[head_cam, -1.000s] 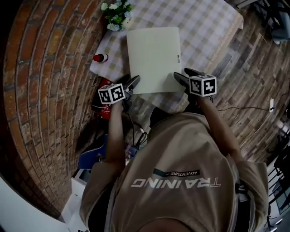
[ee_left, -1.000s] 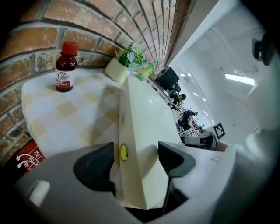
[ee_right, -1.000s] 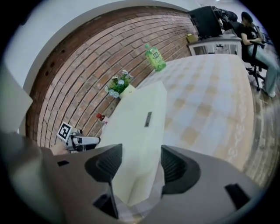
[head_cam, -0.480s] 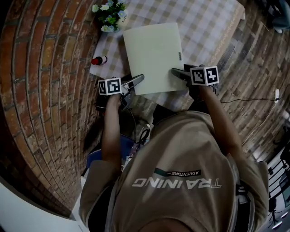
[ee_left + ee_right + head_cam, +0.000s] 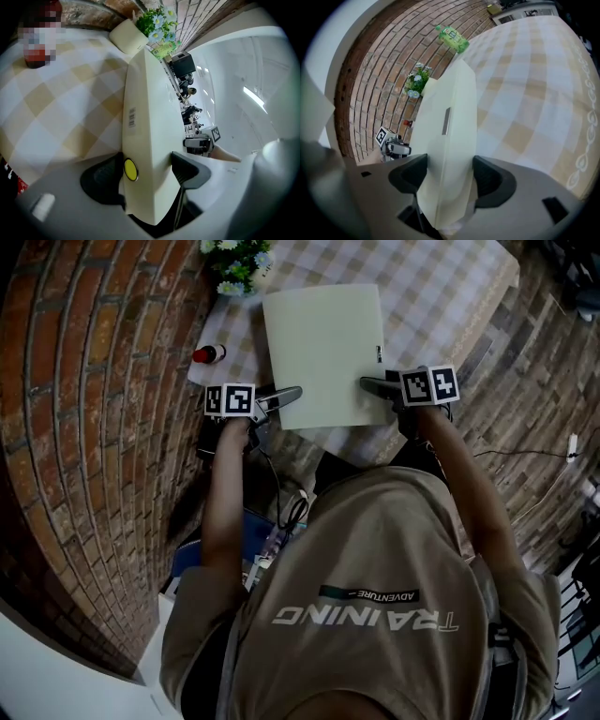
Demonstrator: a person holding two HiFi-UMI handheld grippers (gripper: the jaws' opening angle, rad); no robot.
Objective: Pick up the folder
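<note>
At the folder's (image 5: 323,343) near corners, left gripper (image 5: 149,169) and right gripper (image 5: 450,174) have just opened wide, each astride an edge. Neither apparently presses yet; lifting awaits closure.

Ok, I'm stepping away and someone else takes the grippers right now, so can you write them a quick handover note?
Left gripper: jaws have just been opening and now stand wide, straddling the near left edge of the pale cream flat rectangular folder. It does not look clamped.
Right gripper: the same; its jaws have just opened wide around the folder's near right edge.
Folder: lies flat on the checked tablecloth, not lifted.
Done: both grippers set at the folder.
Left: close both on it, then lift.
</note>
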